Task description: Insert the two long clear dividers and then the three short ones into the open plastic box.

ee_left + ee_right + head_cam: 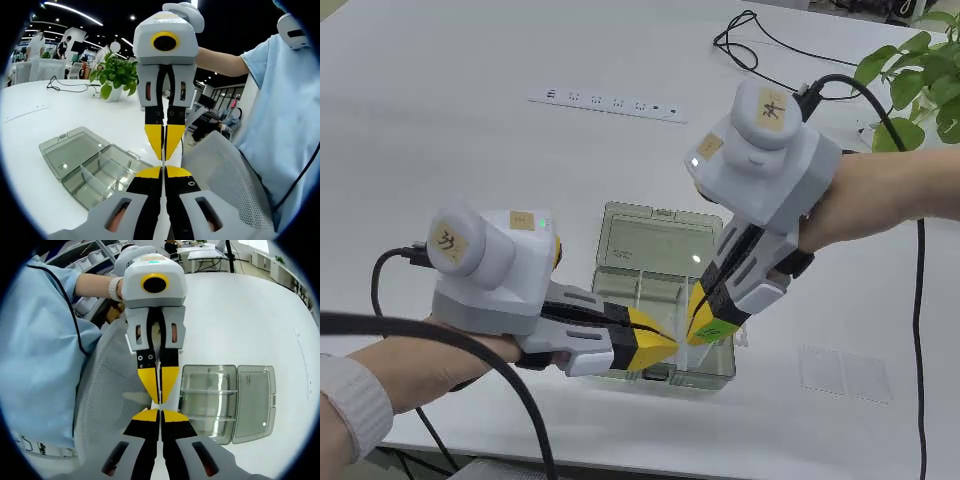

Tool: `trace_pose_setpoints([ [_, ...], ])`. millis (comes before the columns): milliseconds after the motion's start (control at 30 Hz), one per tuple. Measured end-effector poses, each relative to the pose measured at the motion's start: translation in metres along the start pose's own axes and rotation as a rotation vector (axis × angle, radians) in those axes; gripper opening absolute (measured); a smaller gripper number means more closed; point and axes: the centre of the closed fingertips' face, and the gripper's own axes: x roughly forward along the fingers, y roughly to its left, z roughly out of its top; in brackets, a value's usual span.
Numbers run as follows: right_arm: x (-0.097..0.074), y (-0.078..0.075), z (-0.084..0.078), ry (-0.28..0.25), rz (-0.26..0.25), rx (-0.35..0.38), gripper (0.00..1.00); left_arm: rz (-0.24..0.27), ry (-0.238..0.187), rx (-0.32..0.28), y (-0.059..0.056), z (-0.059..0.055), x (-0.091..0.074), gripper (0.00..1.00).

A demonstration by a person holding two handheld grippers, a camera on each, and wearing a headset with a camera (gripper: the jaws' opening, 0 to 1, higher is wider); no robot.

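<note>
The open greenish clear plastic box lies on the white table with its lid laid back. Clear dividers stand in its base. My left gripper and right gripper meet tip to tip just above the box's near edge. In the left gripper view my jaws are shut and the right gripper points down onto them. The right gripper view shows its jaws shut against the left gripper. Whether a clear divider is pinched between them cannot be made out. Loose clear dividers lie right of the box.
A white power strip lies across the far table, with black cables and a green plant at the back right. The table's front edge runs just below the box. A grey mesh chair stands by the person.
</note>
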Motion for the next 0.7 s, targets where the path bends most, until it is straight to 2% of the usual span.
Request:
trace_pose_setpoints([
  [167,0.0,-0.004,0.003,-0.007,-0.007,0.011,0.02,0.033,-0.028,-0.015,0.006,0.0,-0.004,0.0],
  [200,-0.001,-0.006,0.004,-0.01,-0.009,0.013,0.02,0.043,-0.023,-0.023,0.008,-0.001,-0.005,0.01],
  [367,0.0,-0.013,0.007,-0.007,-0.035,0.021,0.02,0.113,-0.02,-0.03,0.019,-0.007,-0.011,0.21],
  [433,0.001,-0.017,0.007,-0.005,-0.042,0.034,0.02,0.161,-0.022,-0.019,0.027,-0.01,-0.016,0.32],
  [533,0.002,-0.024,0.007,-0.005,-0.064,0.055,0.02,0.213,0.018,0.002,0.034,-0.021,-0.021,0.47],
  [700,0.001,-0.037,0.011,-0.012,-0.107,0.09,0.02,0.27,0.044,0.027,0.04,-0.03,-0.028,0.56],
])
